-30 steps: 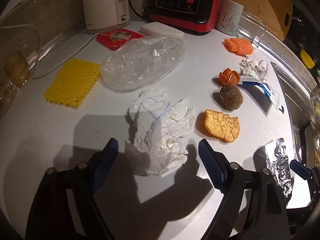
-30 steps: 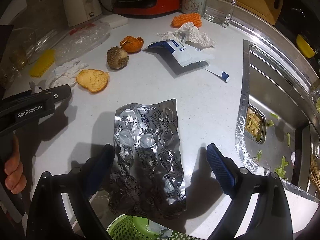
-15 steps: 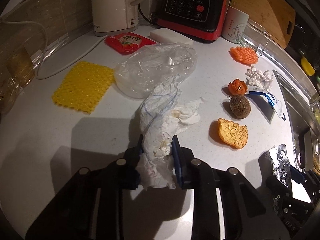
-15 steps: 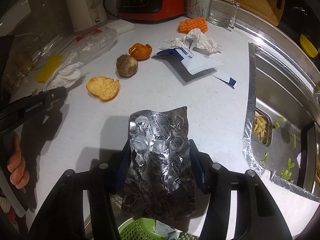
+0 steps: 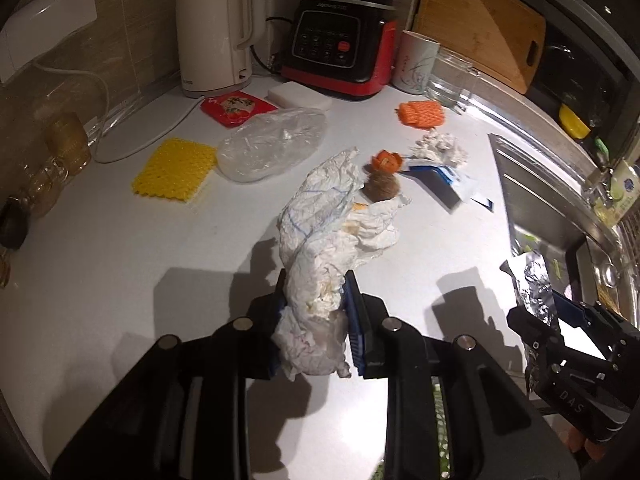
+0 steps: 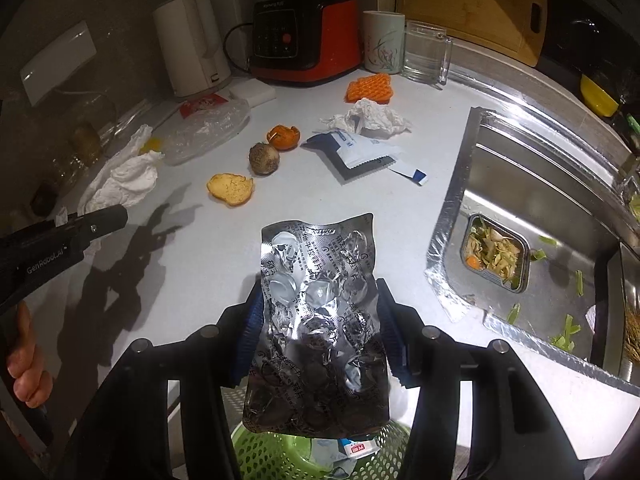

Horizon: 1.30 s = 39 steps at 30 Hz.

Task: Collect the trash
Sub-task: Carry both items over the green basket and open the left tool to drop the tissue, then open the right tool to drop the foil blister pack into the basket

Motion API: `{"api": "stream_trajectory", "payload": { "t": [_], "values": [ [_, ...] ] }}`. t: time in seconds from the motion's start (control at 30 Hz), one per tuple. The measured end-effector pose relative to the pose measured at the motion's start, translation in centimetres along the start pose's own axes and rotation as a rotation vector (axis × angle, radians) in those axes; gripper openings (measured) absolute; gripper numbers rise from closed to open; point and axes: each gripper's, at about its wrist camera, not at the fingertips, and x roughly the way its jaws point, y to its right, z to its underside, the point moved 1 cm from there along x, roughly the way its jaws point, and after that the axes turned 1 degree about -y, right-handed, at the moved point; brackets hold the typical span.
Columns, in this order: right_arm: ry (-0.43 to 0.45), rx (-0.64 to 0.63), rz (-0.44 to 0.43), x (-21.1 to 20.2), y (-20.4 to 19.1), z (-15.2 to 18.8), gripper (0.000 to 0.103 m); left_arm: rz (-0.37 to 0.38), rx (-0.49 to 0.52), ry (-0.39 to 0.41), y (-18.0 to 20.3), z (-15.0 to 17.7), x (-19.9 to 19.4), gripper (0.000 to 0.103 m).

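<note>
My left gripper is shut on a crumpled white paper towel and holds it lifted above the white counter. My right gripper is shut on a silver foil blister pack, held over a green basket at the counter's near edge. The blister pack also shows in the left wrist view. On the counter lie an orange peel, a brown round fruit, a peel cup, a blue-white packet, a crumpled tissue and a clear plastic bag.
A kettle, a red blender base, a mug, a glass and a cutting board stand at the back. A yellow mat and an orange mat lie flat. The steel sink is at right.
Both grippers closed, the left on the paper towel and the right on the blister pack. Both have since lifted and pulled back, and the blister pack is now over the basket.
</note>
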Motion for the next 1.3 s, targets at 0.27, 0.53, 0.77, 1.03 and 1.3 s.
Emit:
{"api": "stream_trajectory", "payload": {
  "t": [0.27,0.53,0.77,1.03,1.3],
  "values": [
    [0.010,0.004,-0.009,-6.1,4.1,6.0,0.054,0.090,0.062,-0.066,7.8,6.8,-3.7,0.026],
    [0.000,0.044,-0.001,-9.6,8.4,11.1,0.054,0.105,0.081,-0.146,12.8,14.0,-3.8,0.026],
    [0.001,0.039,-0.013,-11.0,9.7,13.0,0.055,0.095,0.088,-0.219,15.0,18.4,-1.9,0.027],
    [-0.011,0.024,-0.040,-11.3,9.6,14.2,0.055,0.063,0.119,-0.253,16.0,20.4,-1.2,0.054],
    [-0.009,0.016,-0.059,-11.4,9.5,14.5,0.055,0.035,0.116,-0.219,15.8,19.7,-2.8,0.073]
  ]
}}
